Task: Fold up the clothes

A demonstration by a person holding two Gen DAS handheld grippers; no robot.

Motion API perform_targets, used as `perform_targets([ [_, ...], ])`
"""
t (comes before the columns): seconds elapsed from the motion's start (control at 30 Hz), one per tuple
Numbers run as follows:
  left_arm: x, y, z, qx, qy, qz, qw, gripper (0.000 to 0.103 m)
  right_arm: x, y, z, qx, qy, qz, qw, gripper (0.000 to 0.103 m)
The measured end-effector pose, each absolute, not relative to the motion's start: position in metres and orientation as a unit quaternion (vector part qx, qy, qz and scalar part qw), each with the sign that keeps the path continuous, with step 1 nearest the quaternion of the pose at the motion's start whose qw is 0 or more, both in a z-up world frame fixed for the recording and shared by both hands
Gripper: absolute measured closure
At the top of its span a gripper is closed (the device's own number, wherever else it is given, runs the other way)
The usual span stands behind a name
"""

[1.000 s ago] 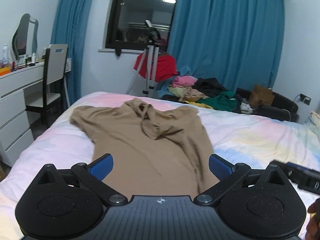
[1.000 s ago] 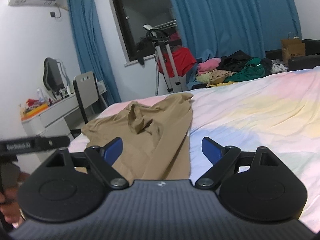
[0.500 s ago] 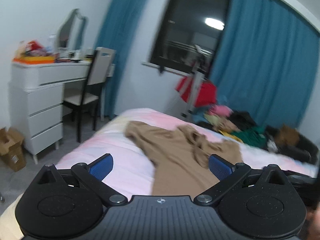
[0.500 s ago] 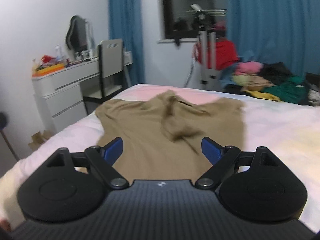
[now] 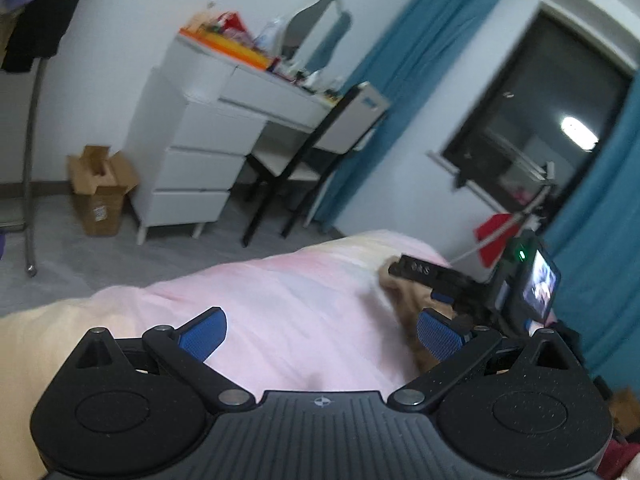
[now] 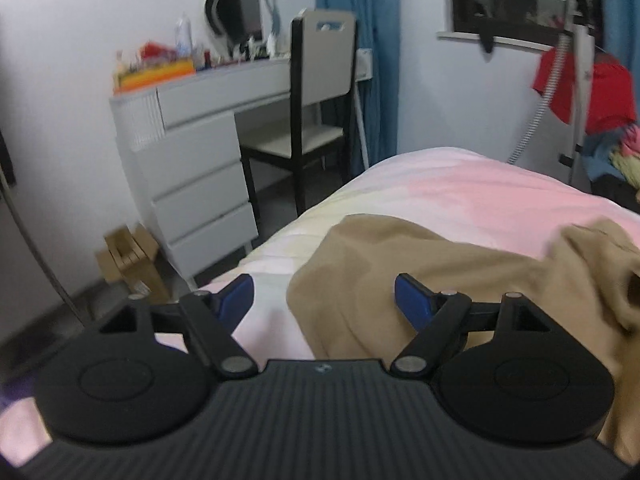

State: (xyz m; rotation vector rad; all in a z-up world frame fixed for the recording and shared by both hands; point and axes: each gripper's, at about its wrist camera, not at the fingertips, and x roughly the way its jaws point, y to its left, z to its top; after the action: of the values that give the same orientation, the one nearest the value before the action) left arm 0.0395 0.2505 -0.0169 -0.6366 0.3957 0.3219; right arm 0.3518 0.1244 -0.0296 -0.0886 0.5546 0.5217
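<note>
Tan top (image 6: 460, 280) is lying spread on the bed (image 6: 460, 184), filling the 3 to 6 o'clock part of the right wrist view, its rumpled collar part bunching at 3 o'clock. In the left wrist view only a blurred scrap of the top (image 5: 404, 292) is showing at 3 o'clock, mostly hidden behind the other tool.

Right hand-held gripper (image 6: 324, 300) is sitting with its blue pads wide apart, gripping nothing; the top's near edge is lying between the fingers, the left pad (image 6: 236, 298) over bare sheet, the right pad (image 6: 412, 300) over the cloth. Cannot tell whether the pads are touching the fabric.

Left hand-held gripper (image 5: 320, 330) is also spread wide and empty, pointing over bare pink sheet (image 5: 280, 292); its right pad is just beside the tan scrap. The right hand-held gripper's body (image 5: 472, 280), with a lit screen and a green light, is showing at 3 o'clock in this view.

Beyond the bed: white drawer counter (image 6: 192, 160) with clutter on top at 10 o'clock, chair (image 6: 316, 92) at 12, cardboard box (image 6: 132, 260) on the floor at 9, blue curtain (image 6: 360, 40), dark window (image 5: 532, 128), red garment (image 6: 592, 88) at 2 o'clock.
</note>
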Motion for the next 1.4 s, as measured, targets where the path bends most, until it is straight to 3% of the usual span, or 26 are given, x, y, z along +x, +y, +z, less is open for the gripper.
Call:
perform_targets([
  [0.07, 0.049, 0.252, -0.021, -0.314, 0.198, 0.162, 0.914, 0.001, 0.364, 0.134, -0.037, -0.058, 0.282, 0.244, 0.926, 0.033],
  [0.13, 0.057, 0.252, -0.021, -0.313, 0.199, 0.166, 0.914, 0.001, 0.376, 0.138, -0.045, -0.061, 0.302, 0.236, 0.922, 0.078],
  [0.2, 0.065, 0.252, -0.023, -0.312, 0.200, 0.168, 0.913, 0.001, 0.379, 0.132, -0.042, -0.058, 0.307, 0.226, 0.923, 0.098],
  [0.37, 0.068, 0.247, -0.027, -0.331, 0.217, 0.125, 0.910, 0.001, 0.373, 0.089, -0.003, -0.009, 0.268, 0.213, 0.940, 0.098],
  [0.63, 0.063, 0.222, -0.020, -0.313, 0.215, 0.085, 0.921, 0.001, 0.341, -0.057, 0.069, 0.063, 0.173, 0.120, 0.976, 0.098],
  [0.87, 0.067, 0.195, -0.019, -0.278, 0.231, 0.050, 0.931, 0.001, 0.325, -0.180, 0.028, 0.158, 0.197, -0.008, 0.968, 0.098],
  [1.1, 0.083, 0.169, -0.030, -0.239, 0.254, 0.027, 0.937, 0.001, 0.316, -0.224, -0.039, 0.204, 0.252, -0.040, 0.945, 0.092],
  [1.17, 0.086, 0.161, -0.032, -0.226, 0.257, 0.020, 0.939, 0.001, 0.315, -0.227, -0.047, 0.205, 0.274, -0.021, 0.939, 0.072],
  [1.23, 0.086, 0.151, -0.029, -0.203, 0.254, 0.017, 0.946, 0.001, 0.304, -0.221, -0.042, 0.192, 0.269, -0.009, 0.944, 0.025],
  [1.3, 0.085, 0.143, -0.024, -0.175, 0.243, 0.013, 0.954, 0.001, 0.291, -0.215, -0.032, 0.180, 0.260, -0.005, 0.949, 0.017],
  [1.4, 0.080, 0.127, -0.017, -0.128, 0.226, 0.004, 0.966, 0.001, 0.274, -0.206, -0.013, 0.182, 0.272, 0.018, 0.945, 0.018],
])
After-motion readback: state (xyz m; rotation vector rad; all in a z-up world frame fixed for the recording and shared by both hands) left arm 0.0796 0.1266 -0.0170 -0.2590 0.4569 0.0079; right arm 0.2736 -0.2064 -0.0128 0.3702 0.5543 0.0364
